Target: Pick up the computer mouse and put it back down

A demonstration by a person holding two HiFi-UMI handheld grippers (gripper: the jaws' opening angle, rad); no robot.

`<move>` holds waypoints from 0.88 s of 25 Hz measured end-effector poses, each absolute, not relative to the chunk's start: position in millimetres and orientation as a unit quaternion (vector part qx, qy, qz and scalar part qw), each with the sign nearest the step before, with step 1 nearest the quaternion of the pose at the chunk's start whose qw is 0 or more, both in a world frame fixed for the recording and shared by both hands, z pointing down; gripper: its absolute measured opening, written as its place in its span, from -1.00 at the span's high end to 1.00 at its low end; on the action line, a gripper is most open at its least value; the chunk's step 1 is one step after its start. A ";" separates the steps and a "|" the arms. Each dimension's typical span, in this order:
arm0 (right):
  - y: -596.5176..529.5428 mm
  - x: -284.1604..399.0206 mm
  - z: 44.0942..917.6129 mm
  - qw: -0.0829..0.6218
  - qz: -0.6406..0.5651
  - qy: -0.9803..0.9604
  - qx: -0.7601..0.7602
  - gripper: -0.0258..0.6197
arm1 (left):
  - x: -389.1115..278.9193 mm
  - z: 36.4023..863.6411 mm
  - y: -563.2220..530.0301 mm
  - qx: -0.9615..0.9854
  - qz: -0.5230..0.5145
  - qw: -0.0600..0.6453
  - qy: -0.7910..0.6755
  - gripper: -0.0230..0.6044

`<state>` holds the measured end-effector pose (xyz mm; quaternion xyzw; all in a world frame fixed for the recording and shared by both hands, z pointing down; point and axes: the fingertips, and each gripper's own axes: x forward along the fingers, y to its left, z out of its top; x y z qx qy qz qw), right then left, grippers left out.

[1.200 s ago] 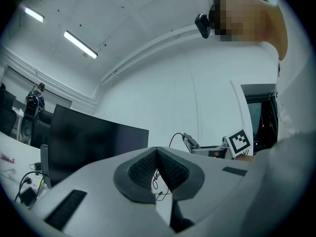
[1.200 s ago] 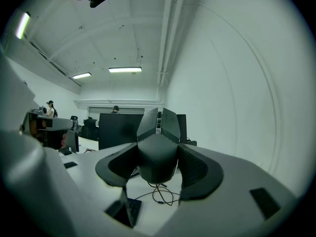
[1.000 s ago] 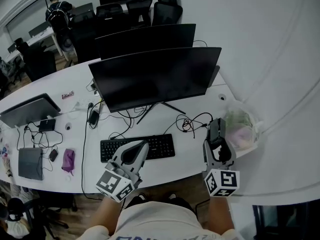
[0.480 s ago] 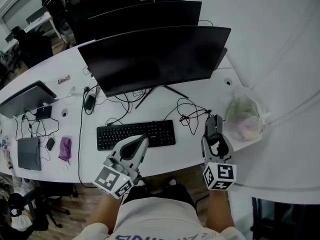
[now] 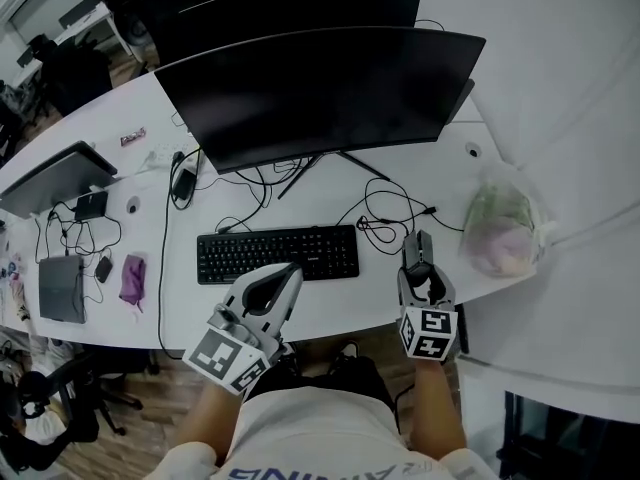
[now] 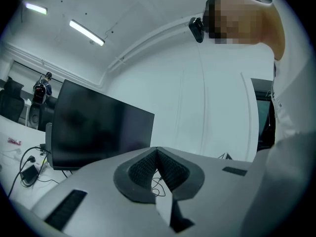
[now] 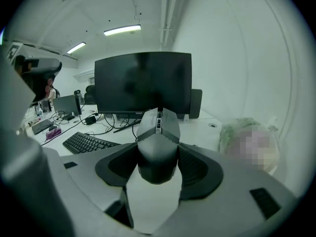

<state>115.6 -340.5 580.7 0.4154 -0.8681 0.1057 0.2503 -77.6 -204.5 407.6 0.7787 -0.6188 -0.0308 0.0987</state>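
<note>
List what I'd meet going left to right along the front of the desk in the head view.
Grey flat device → purple pouch → keyboard → computer mouse, gripped in the right claw → plastic bag.

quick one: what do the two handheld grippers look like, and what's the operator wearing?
The left gripper and right gripper are both pale grey, wedge-shaped bodies that taper to two jaws. Each carries a white cube with black square markers at the rear: left cube, right cube. The pads are dark and ribbed. No cables show on either gripper. The operator wears a light shirt with print on it.
</note>
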 end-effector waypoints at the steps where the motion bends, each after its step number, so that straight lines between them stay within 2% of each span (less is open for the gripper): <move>1: -340.0 115.6 590.3 0.259 0.111 -0.866 0.414 0.08 | -77.1 408.0 -204.2 0.779 -0.031 0.099 -0.619 0.91; 9: -325.7 121.9 660.2 0.328 0.143 -0.845 0.397 0.08 | -75.1 411.1 -199.7 0.778 -0.026 0.103 -0.619 0.91; 22: -304.5 129.2 729.1 0.396 0.178 -0.823 0.367 0.08 | -71.2 413.1 -195.4 0.776 -0.022 0.104 -0.621 0.91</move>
